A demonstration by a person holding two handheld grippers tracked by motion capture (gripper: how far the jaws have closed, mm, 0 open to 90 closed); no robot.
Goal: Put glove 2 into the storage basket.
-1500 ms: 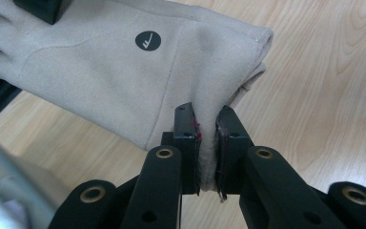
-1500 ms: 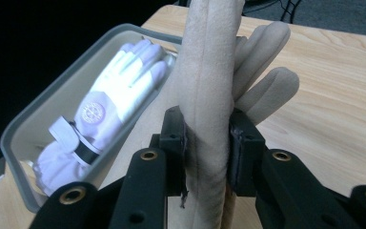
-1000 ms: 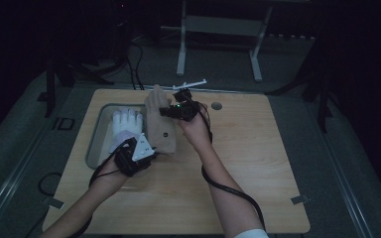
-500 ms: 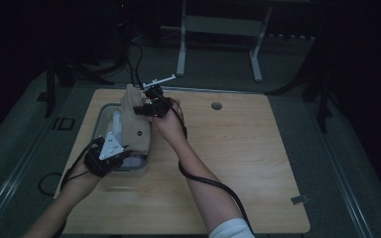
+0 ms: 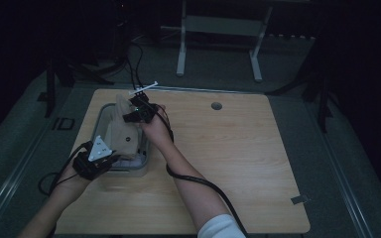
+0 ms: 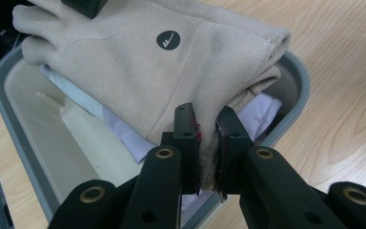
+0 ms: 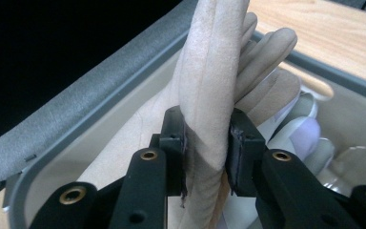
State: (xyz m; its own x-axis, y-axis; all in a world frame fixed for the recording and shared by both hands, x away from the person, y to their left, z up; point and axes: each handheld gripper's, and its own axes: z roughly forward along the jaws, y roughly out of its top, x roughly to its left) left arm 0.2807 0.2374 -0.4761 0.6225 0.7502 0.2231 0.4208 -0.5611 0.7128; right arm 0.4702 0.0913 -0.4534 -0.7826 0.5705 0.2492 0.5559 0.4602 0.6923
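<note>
While the beige glove (image 6: 138, 71) hangs stretched over the grey bin (image 5: 100, 115), the left hand-held gripper (image 6: 206, 143) pinches its cuff edge at the bin's near rim. The right hand-held gripper (image 7: 206, 138) pinches its finger end above the bin's far rim. White cloth (image 6: 119, 131) lies inside the bin, under the glove. The bin sits on the table (image 5: 238, 148).

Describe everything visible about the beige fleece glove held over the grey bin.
The beige fleece glove looks soft and matte, with a round black logo patch on its back and a stitched cuff. It is stretched over the grey plastic bin, above white cloth items inside. The left gripper is clamped on its cuff edge, and the right gripper pinches a fold near its fingers, which curl over the bin.
</note>
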